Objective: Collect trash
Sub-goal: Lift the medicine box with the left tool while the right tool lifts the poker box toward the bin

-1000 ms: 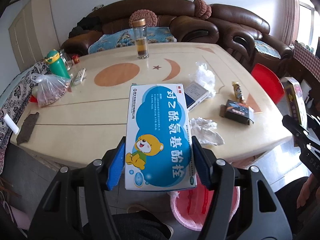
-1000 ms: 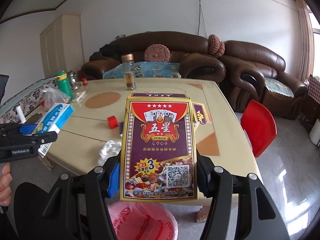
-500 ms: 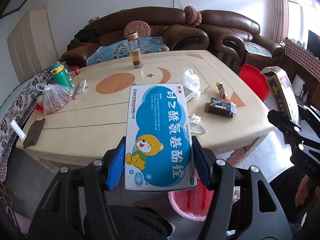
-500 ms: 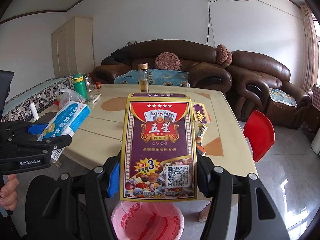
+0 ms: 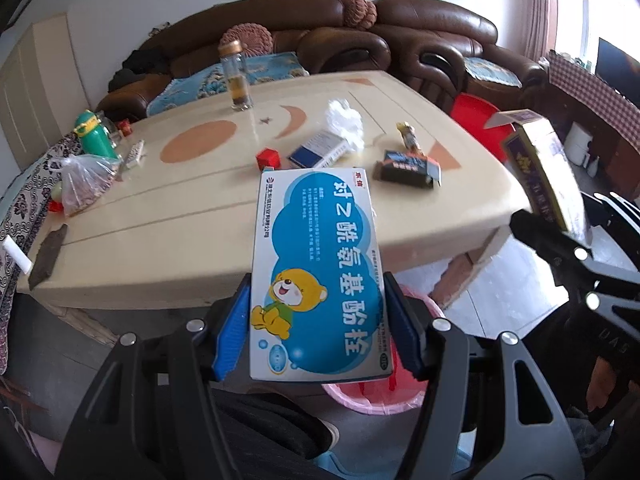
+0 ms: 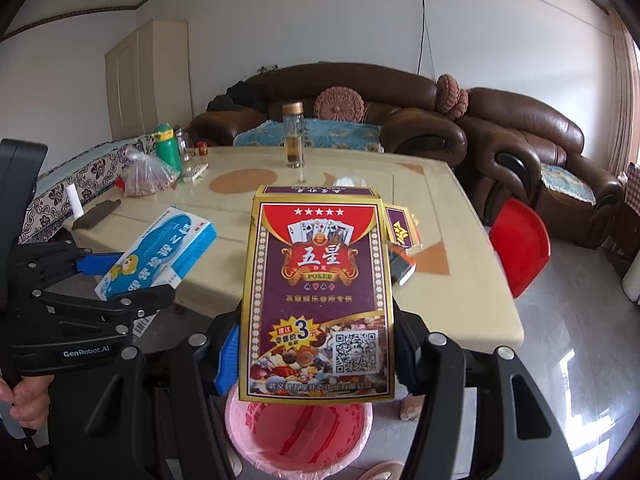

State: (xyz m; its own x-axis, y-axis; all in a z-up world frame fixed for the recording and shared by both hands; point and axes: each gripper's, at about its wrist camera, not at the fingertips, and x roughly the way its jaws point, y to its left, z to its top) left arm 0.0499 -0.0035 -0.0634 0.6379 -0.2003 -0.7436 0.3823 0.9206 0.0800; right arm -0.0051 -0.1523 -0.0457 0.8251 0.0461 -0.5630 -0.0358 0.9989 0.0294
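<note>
Spreading across the background, the cream tabletop point(image 5: 192, 216) carries loose litter: a dark packet point(image 5: 406, 169), a blue-and-white carton point(image 5: 318, 148) touching crumpled white tissue point(image 5: 344, 122), and a small red box point(image 5: 267, 158). Its near edge ends short of both claws, leaving open floor between. Below them sits a pink trash bin point(image 6: 298, 434), its mouth open and lined with a red bag. The right claw point(image 6: 316, 350) pinches a purple-and-gold poker card box point(image 6: 318, 300), upright above the bin. The left claw point(image 5: 316, 332) pinches a blue-and-white medicine box point(image 5: 318, 276) printed with a cartoon bear, held just beside the bin's rim.
</note>
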